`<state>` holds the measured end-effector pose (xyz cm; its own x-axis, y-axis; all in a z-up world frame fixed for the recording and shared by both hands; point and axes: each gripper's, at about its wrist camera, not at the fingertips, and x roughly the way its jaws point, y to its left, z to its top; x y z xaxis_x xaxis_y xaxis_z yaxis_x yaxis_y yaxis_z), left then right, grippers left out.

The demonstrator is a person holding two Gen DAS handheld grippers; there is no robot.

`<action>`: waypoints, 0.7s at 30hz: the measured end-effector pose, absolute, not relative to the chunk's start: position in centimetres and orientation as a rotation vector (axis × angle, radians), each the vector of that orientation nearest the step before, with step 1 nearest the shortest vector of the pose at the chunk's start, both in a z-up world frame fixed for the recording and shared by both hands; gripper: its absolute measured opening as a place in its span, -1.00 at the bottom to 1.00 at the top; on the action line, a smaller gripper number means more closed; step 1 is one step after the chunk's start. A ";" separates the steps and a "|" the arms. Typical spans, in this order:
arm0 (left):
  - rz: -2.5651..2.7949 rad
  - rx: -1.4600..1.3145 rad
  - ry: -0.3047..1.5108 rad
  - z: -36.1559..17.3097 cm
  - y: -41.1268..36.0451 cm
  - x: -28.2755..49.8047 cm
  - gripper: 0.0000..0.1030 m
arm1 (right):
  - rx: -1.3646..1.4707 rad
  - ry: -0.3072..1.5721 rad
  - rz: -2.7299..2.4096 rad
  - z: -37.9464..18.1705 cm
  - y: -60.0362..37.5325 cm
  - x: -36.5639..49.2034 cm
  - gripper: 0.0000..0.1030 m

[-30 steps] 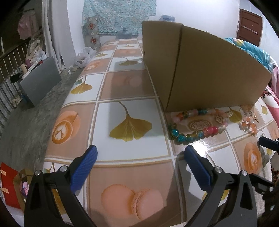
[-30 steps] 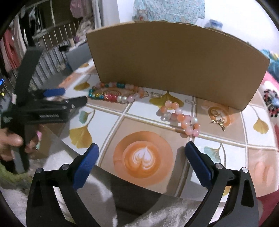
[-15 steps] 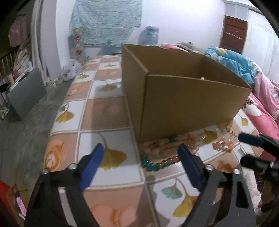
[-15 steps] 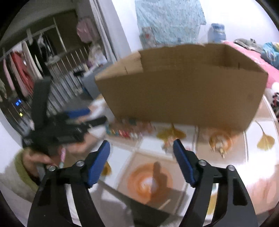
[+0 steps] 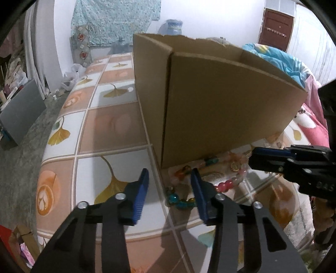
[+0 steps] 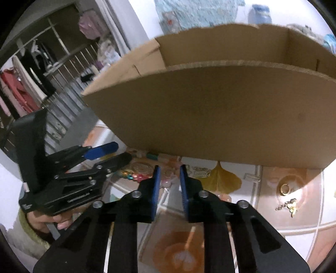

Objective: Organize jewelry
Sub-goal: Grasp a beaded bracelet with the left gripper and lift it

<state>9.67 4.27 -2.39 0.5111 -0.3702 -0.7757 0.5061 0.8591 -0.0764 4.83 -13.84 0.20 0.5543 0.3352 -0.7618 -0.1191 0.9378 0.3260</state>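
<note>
Cardboard box [image 5: 220, 109] on tiled tabletop [image 5: 113, 130], teal wall cloth [image 5: 113, 19], brown door [image 5: 277, 29]

**What the frames keep back**

The cardboard box [image 6: 210, 109] shows no floor from either wrist view, its near wall blocking it. The multicoloured bead bracelet [image 5: 180, 199] is partly covered by the left gripper [image 5: 170, 196] finger. Small gold pieces [image 6: 287, 197] beside the box are too blurred to identify
</note>
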 end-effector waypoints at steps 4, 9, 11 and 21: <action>-0.552 0.182 0.889 -2.5 4.0 9.7 -0.35 | 0.221 0.978 0.239 -0.1 -13.3 5.4 -0.75; -0.578 0.209 0.894 -2.5 3.5 9.7 -0.35 | 0.187 0.994 0.222 0.0 -12.7 5.7 -0.73; -0.581 0.227 0.891 -2.5 3.2 9.6 -0.35 | 0.169 1.002 0.222 0.1 -12.1 6.0 -0.72; -0.598 0.214 0.866 -2.2 3.2 9.4 -0.82 | 0.148 0.989 0.222 0.7 -9.9 6.4 -0.86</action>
